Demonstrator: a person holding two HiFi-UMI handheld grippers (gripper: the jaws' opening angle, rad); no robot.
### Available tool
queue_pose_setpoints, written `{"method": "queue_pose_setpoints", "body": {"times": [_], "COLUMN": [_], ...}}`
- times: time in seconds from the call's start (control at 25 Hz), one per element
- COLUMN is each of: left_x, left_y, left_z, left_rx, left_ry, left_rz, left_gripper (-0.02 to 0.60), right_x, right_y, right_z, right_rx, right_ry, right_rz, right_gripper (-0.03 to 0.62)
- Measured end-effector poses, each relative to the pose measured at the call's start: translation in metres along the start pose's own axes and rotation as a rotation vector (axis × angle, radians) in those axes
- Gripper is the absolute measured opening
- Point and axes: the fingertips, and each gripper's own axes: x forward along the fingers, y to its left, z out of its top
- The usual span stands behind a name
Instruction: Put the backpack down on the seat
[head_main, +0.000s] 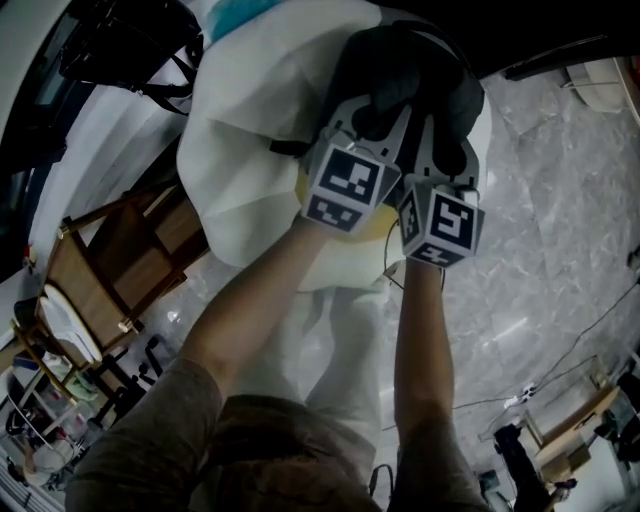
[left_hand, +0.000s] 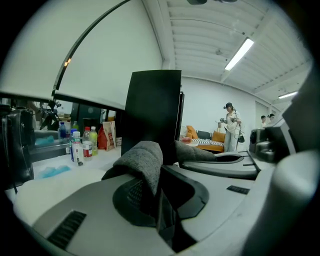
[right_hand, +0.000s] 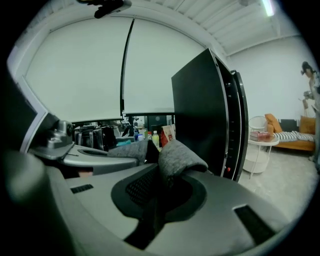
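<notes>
Clamped tight with left gripper (head_main: 373, 122) and right gripper (head_main: 441, 148) side by side on the fabric strap (left_hand: 145, 159) of the grey backpack (head_main: 405, 62), likely sharing its weight above the white-draped seat (head_main: 255, 130).

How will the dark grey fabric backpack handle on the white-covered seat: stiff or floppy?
Likely floppy: the grey strap of the backpack folds over in the left gripper. Probably light: two pinches carry it. May slump on the seat.
</notes>
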Motion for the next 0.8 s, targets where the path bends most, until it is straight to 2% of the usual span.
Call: {"method": "queue_pose_setpoints", "body": {"times": [0.28, 0.52, 0.8], "left_x": [0.014, 0.024, 0.033], "left_y": [0.003, 0.008, 0.012], "left_z": [-0.024, -0.041, -0.056], "left_rx": [-0.004, -0.042, -0.047], "left_ry": [0.036, 0.069, 0.094], "left_rz": [0.014, 0.028, 0.050], "left_gripper": [0.035, 0.046, 0.064], "right_x": [0.010, 0.016, 0.025], "right_y": [-0.005, -0.016, -0.022], "right_z": [-0.039, -0.060, -0.073], "right_rx": [0.036, 0.063, 0.073], "right_ry": [0.061, 0.102, 0.122], "right_rz": [-0.003, -0.027, -0.051], "right_gripper": [0.048, 0.081, 0.114]}}
